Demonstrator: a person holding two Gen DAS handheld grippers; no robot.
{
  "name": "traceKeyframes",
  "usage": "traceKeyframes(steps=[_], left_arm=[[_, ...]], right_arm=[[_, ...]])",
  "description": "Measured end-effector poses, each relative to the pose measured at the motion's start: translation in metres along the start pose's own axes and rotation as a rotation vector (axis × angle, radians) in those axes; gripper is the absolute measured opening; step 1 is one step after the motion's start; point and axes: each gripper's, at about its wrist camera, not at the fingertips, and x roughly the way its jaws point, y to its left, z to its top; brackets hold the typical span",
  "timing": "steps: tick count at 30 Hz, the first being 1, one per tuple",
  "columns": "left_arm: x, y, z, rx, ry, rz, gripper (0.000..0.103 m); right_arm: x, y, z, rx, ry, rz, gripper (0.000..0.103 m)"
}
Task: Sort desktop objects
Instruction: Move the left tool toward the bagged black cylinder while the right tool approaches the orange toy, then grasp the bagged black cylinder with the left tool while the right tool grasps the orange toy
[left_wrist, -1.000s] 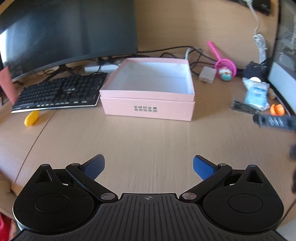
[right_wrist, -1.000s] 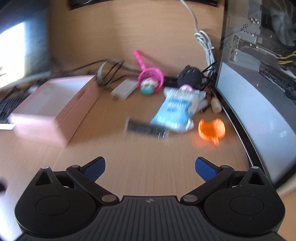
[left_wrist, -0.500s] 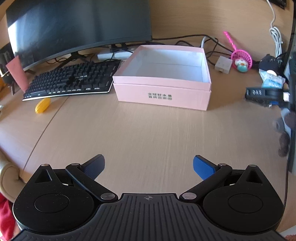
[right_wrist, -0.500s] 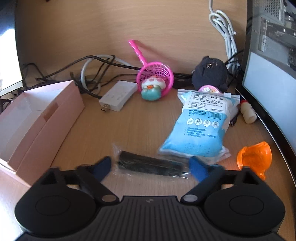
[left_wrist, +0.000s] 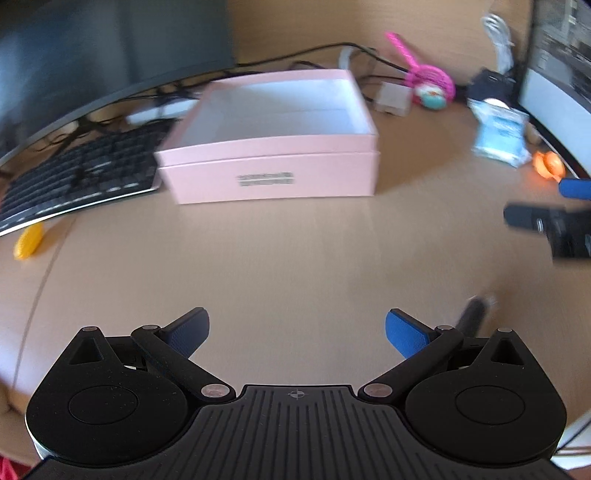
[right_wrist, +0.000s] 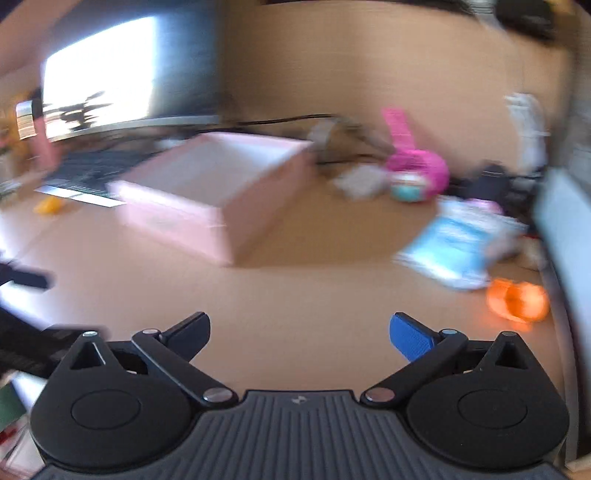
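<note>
Pink box (left_wrist: 269, 147), open-topped, on the desk (left_wrist: 277, 258). Nearer than it: left gripper (left_wrist: 297, 332) spread wide, empty; right gripper (right_wrist: 300, 334) opening, empty. Right of box: blue packet (right_wrist: 454, 243); behind: monitor (left_wrist: 92, 55).

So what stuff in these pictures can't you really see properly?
- Writing on the pink box, left wrist view: smeared by motion blur, unreadable.
- Blue packet label, right wrist view: blurred.
- Dark thing by the left gripper: part hidden behind its finger, blurred.
- Right gripper, left wrist view: cut off by the edge.
- Keyboard: left end cut off.
</note>
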Motion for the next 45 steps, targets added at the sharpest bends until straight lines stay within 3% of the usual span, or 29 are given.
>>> traceKeyframes(steps=[4,7,8,10,12,14,17,19,24,27,28,29,31,33,35,37,39,42,45], left_arm=[[-0.001,-0.022,-0.001,0.108,-0.012,-0.114,0.103],[-0.003,-0.04,-0.004,0.193,-0.014,-0.163,0.103],[-0.003,-0.045,-0.005,0.219,-0.012,-0.167,0.103],[-0.005,-0.052,-0.009,0.259,-0.005,-0.168,0.103],[-0.004,-0.055,-0.012,0.28,0.01,-0.157,0.103],[-0.001,-0.052,-0.015,0.269,0.036,-0.134,0.103],[0.002,-0.045,-0.016,0.241,0.059,-0.103,0.103],[0.002,-0.041,-0.016,0.237,0.057,-0.066,0.103],[0.007,-0.033,-0.011,0.251,0.036,0.005,0.103],[0.013,-0.028,-0.003,0.275,0.005,0.076,0.103],[0.014,-0.026,0.0,0.272,-0.004,0.097,0.103],[0.016,-0.023,0.003,0.261,-0.01,0.111,0.103],[0.017,-0.015,0.009,0.224,-0.02,0.122,0.103],[0.015,-0.009,0.012,0.187,-0.027,0.103,0.103],[0.01,-0.005,0.011,0.153,-0.03,0.004,0.103],[0.003,-0.002,0.009,0.119,-0.012,-0.168,0.103],[-0.002,-0.01,0.004,0.136,0.001,-0.263,0.103],[-0.002,-0.033,-0.002,0.223,-0.006,-0.242,0.103],[0.004,-0.046,-0.003,0.249,-0.001,-0.204,0.103]], right_arm=[[0.002,-0.038,-0.012,0.095,-0.011,-0.252,0.103],[0.01,-0.045,-0.018,-0.035,-0.05,-0.459,0.101],[0.015,-0.048,-0.018,-0.074,-0.056,-0.485,0.09],[0.031,-0.056,-0.011,-0.093,-0.036,-0.508,0.077],[0.045,-0.066,-0.004,-0.067,-0.029,-0.528,0.076],[0.055,-0.073,0.002,-0.042,-0.021,-0.525,0.065],[0.07,-0.086,0.006,0.009,0.019,-0.443,0.042],[0.075,-0.092,0.006,0.074,0.044,-0.358,0.04],[0.061,-0.09,0.003,0.263,0.085,0.007,0.042],[0.039,-0.058,-0.002,0.21,0.09,0.146,0.063],[0.029,-0.046,-0.005,0.175,0.082,0.166,0.079],[0.021,-0.038,-0.005,0.154,0.073,0.17,0.091],[0.004,-0.025,-0.01,0.116,0.045,0.147,0.103],[-0.012,-0.02,-0.017,0.089,0.017,0.083,0.103],[-0.02,-0.021,-0.025,0.071,0.012,0.022,0.103],[-0.019,-0.026,-0.036,0.074,0.028,-0.044,0.103],[-0.015,-0.034,-0.043,0.093,0.054,-0.099,0.103],[-0.015,-0.045,-0.05,0.153,0.072,-0.117,0.103],[-0.015,-0.048,-0.057,0.177,0.084,-0.122,0.103]])
